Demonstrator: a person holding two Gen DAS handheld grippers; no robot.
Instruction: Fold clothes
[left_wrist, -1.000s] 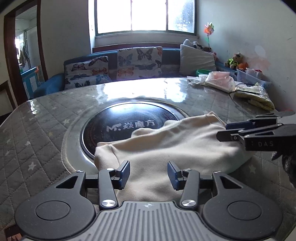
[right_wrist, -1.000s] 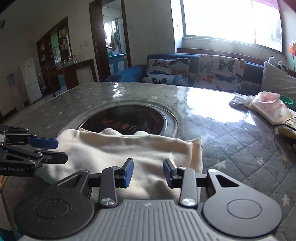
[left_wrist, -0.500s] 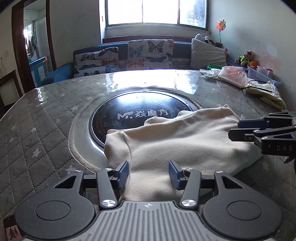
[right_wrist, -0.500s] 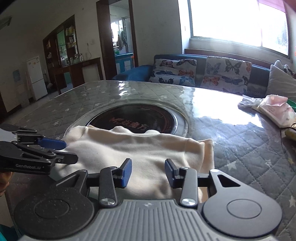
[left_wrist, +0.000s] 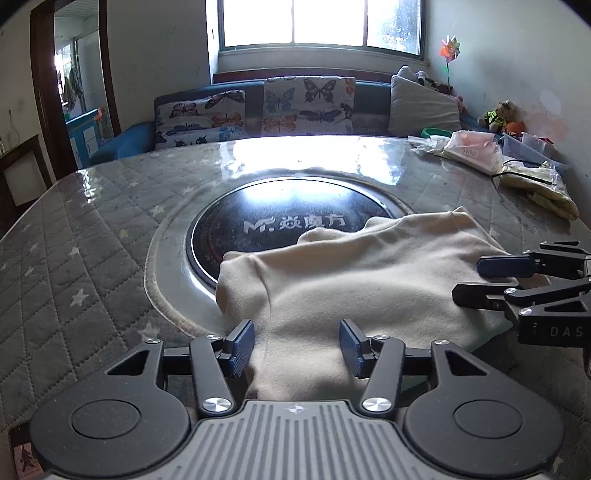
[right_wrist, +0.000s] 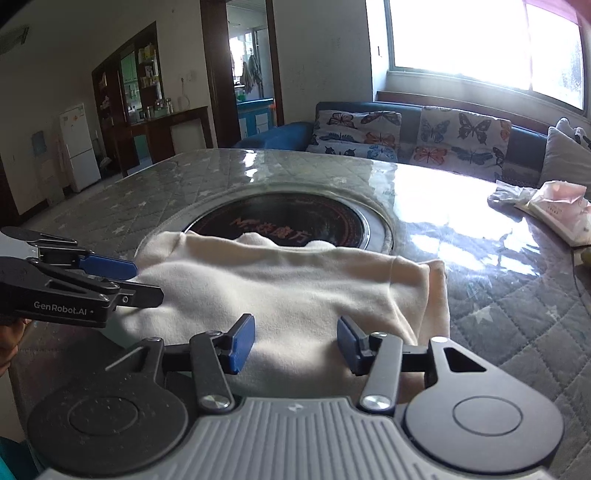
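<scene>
Nearby, cream garment (left_wrist: 354, 288), table edge (right_wrist: 524, 332) clear

- The left gripper (left_wrist: 297, 342) had black arms, blue ribbed pads, silver screws and a grey ribbed body.
- The right gripper (right_wrist: 296, 343) looked the same.
- White "GenRobot.AI" and "DAS" lettering marked their black sides.

A folded cream garment (right_wrist: 280, 291) lies on the quilted table (right_wrist: 517, 314), directly ahead of and beneath the right tongs (right_wrist: 295, 343), whose jaws have just been opening and press nothing. The left tongs (right_wrist: 122, 280) reach over the garment's left edge.
</scene>
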